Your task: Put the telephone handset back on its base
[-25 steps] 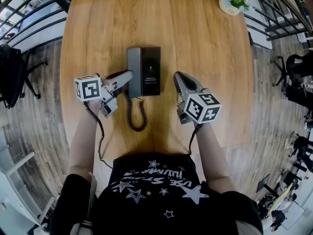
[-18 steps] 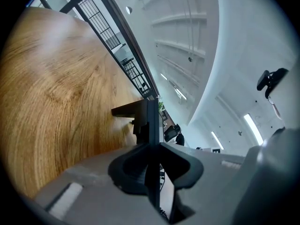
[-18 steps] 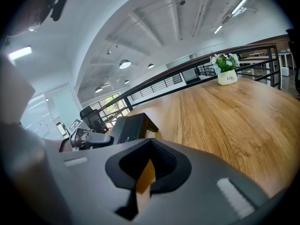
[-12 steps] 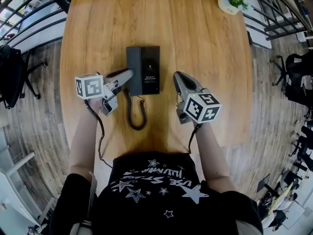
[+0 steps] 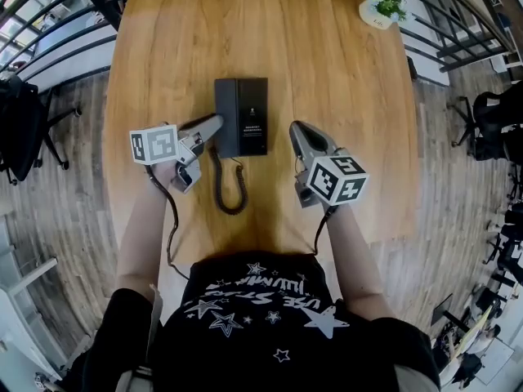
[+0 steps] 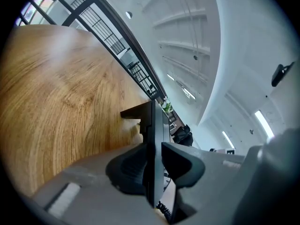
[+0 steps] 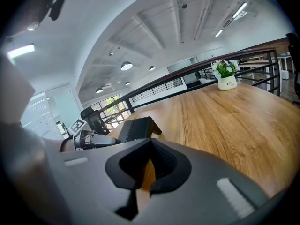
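Note:
The black telephone base lies mid-table with the handset resting along its left side. A coiled cord loops toward me from it. My left gripper reaches the handset's near end from the left. In the left gripper view the handset stands edge-on between the jaws of the left gripper, which are opening, with the pads coming off it. My right gripper hovers just right of the base, shut and holding nothing. The right gripper view shows the base ahead, beyond the right gripper.
The wooden table stretches away behind the phone. A small potted plant stands at its far right corner. Railings and office chairs surround the table on a wooden floor.
Hardly anything differs. The handset lies on the base in all three frames and the left gripper stays at its near end. The right gripper has not moved.

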The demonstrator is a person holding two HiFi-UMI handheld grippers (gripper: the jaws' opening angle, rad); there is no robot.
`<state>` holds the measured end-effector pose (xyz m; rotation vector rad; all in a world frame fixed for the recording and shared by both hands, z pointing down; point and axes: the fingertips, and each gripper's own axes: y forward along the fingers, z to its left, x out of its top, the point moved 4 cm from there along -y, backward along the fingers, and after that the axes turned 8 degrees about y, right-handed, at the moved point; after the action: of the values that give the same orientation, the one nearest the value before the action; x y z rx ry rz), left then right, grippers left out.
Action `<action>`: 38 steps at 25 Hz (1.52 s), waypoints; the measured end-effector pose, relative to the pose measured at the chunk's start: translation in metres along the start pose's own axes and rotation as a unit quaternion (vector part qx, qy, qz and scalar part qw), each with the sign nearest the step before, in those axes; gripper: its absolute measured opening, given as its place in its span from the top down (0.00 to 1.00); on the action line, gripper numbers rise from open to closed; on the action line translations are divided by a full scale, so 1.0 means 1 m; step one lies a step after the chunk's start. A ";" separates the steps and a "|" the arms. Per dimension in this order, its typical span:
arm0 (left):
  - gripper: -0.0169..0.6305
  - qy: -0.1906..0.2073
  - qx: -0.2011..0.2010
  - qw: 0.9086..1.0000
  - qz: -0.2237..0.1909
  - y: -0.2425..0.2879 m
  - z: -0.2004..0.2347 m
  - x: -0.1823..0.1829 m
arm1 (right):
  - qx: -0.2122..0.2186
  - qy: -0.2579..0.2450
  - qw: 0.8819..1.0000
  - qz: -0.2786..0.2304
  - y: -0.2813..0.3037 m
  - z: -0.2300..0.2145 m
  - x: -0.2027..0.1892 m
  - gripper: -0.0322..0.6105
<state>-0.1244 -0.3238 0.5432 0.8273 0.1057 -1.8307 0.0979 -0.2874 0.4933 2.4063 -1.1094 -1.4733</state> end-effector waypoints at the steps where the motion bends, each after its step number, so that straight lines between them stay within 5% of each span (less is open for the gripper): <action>1: 0.81 0.000 0.001 1.000 -0.004 -0.003 -0.001 0.000 | 0.001 -0.002 1.000 -0.002 -0.002 0.003 0.001 0.95; 8: 0.81 0.033 0.004 0.999 -0.038 -0.037 -0.031 0.006 | 0.006 -0.016 1.000 -0.026 -0.021 0.027 0.006 0.95; 16: 0.81 0.158 0.048 0.985 -0.048 -0.087 -0.081 -0.006 | 0.005 -0.034 0.998 -0.061 -0.053 0.066 -0.003 0.95; 20: 0.84 0.252 0.059 0.964 -0.056 -0.105 -0.117 -0.019 | -0.003 -0.041 0.996 -0.074 -0.074 0.081 -0.015 0.95; 25: 0.91 0.373 0.098 0.920 -0.067 -0.119 -0.157 -0.032 | 0.003 -0.045 0.996 -0.079 -0.100 0.094 -0.027 0.95; 28: 0.93 0.389 0.106 0.912 -0.073 -0.121 -0.174 -0.054 | 0.010 -0.049 0.996 -0.073 -0.107 0.094 -0.034 0.95; 38: 0.94 0.360 0.153 0.917 -0.074 -0.136 -0.204 -0.112 | 0.063 -0.061 0.995 -0.055 -0.136 0.114 -0.045 0.95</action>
<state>-0.1203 -0.0874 0.4131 1.7326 0.3626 -1.6107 0.0653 -0.1296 0.4061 2.5296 -1.1453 -1.6509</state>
